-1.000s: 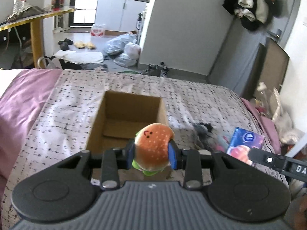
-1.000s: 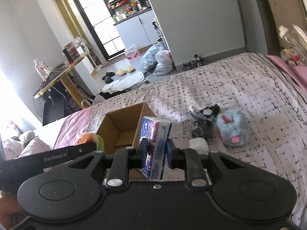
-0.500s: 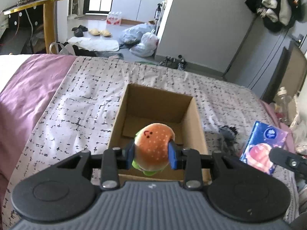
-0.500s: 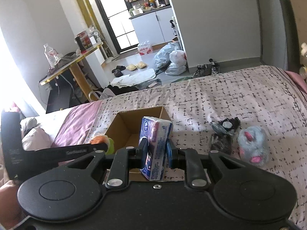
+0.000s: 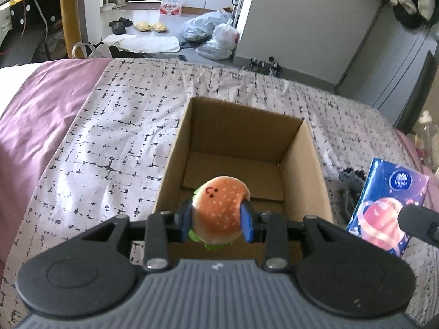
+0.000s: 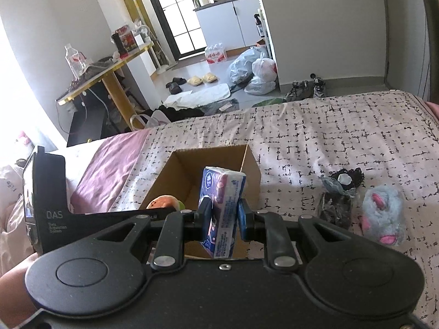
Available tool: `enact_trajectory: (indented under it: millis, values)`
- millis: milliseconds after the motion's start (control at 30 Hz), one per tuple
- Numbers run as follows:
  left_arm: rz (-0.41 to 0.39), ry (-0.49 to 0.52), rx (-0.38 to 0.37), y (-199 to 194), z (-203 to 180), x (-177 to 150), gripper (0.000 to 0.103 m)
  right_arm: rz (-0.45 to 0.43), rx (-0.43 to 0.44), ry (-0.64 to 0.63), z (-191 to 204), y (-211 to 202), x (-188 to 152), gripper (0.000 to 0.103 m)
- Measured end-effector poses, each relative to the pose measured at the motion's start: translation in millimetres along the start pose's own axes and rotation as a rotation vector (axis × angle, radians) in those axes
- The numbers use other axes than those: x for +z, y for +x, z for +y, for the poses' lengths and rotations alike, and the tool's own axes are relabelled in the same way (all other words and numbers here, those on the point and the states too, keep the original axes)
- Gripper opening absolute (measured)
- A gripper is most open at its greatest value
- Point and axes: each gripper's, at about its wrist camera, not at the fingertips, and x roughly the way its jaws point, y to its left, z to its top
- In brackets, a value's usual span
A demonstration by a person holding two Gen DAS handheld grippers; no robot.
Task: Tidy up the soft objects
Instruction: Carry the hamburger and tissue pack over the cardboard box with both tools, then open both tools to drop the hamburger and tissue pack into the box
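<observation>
Burger plush (image 5: 219,208) sat clamped in left gripper (image 5: 218,219), above near edge of box (image 5: 304,164); tissue pack (image 6: 222,213) pinched upright in right gripper (image 6: 223,216), box just beyond; grey plush (image 6: 382,213) lay to right.

— What do we see of our left gripper (image 5: 216,220) in its own wrist view?

— We see a grey ribbed housing low in the frame, flanked by two black rounded lobes with circular recesses. Black linkage bars run upward, each pinned with a silver screw, and they end in blue finger pads (image 5: 247,220).

— And our right gripper (image 6: 223,218)?

— The same build, but with a plain black housing: two round lobes, silver screws on the bars, one small screw at the centre, and blue pads.

— Any markings?

— At the left of the right wrist view, we read pale lettering on the side of the left gripper's black body, partly legible as "DAS".
</observation>
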Motion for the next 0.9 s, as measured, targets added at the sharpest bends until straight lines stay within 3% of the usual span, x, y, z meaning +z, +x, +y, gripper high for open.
enact_trajectory:
  millis: [200,300,400,700,900]
  values:
    - [0.008,0.001,0.014,7,-5,-1,0.039,0.017,-0.002,0.009,-4,6,-1,0.021]
    - [-0.005,-0.013,-0.011,4,-6,-1,0.047,0.025,0.001,0.022,-5,8,-1,0.021]
    - [-0.036,0.011,0.002,-3,-11,0,0.055,0.030,0.007,0.024,-5,10,-1,0.021]
    - [-0.100,-0.030,0.009,-32,-3,0,0.056,0.035,0.017,0.021,0,19,5,0.021]
    - [-0.137,-0.084,0.033,-52,11,-1,0.067,0.066,0.031,0.021,7,34,7,0.021]
